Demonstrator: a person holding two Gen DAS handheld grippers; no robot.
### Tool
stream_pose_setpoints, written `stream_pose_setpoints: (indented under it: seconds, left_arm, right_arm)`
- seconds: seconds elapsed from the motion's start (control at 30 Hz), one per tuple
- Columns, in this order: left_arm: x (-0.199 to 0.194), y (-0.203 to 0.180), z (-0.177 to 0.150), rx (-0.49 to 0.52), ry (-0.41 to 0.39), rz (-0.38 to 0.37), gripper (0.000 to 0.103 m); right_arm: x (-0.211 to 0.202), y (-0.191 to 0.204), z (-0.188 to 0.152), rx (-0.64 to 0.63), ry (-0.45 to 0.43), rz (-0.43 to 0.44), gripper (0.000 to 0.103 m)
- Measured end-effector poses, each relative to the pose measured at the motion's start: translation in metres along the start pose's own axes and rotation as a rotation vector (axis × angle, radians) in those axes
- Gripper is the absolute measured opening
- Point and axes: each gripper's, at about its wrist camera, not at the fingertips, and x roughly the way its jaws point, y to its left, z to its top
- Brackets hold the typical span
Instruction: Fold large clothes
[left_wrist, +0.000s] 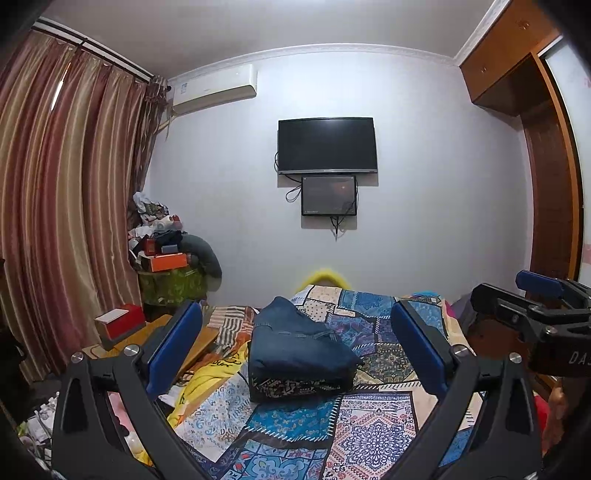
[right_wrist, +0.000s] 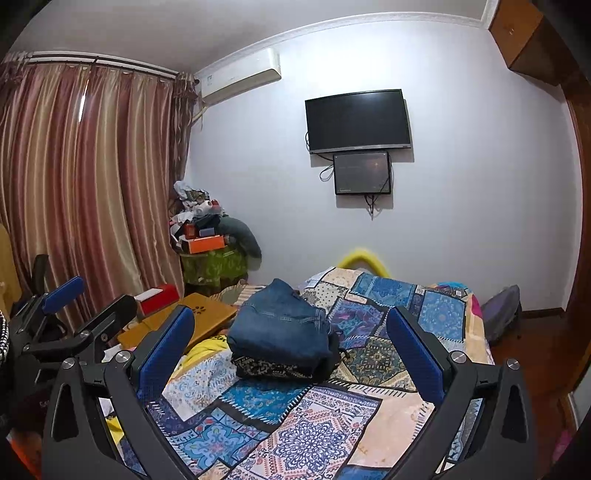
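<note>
Blue-padded fingers (left_wrist: 173, 347) of the left gripper (left_wrist: 295, 347) stand spread wide and hold nothing; the right gripper (right_wrist: 291, 350) is likewise spread and empty, its fingers (right_wrist: 417, 358) well apart over the bed; each gripper also shows at the edge of the other's view. Between and beyond the fingers lies a stack of folded clothes: folded blue jeans (left_wrist: 295, 339) on top, their seams and a waistband visible, the upper layer bunched and rising to a hump at the far end; under them a dark folded garment with a pale woven pattern (left_wrist: 295, 386) shows along the near edge; the stack rests on the bed, apart from both grippers. A patchwork bedspread (left_wrist: 369, 435) in blue, cream and pink covers the bed; yellow cloth (left_wrist: 199, 387) lies rumpled at its left edge, beside a low wooden worktop (right_wrist: 192, 317) carrying a red box (left_wrist: 120, 325). On the far white wall hang a dark television (left_wrist: 327, 146) and a smaller screen (left_wrist: 328, 195) below it, cables dangling; an air conditioner (left_wrist: 214, 90) sits high near striped curtains (left_wrist: 66, 184); a cluttered pile (left_wrist: 166, 243) fills the corner; a wooden wardrobe (left_wrist: 546, 166) stands on the right.
</note>
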Motion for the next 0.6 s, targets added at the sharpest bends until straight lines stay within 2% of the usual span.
stream_pose_setpoints:
  seconds: [0.6]
  left_arm:
    - [0.0049,0.0021,-0.0021,-0.040,0.015,0.002,0.103]
  right_arm:
    - [-0.0025,0.0021,0.0016,0.000,0.014,0.006,0.103]
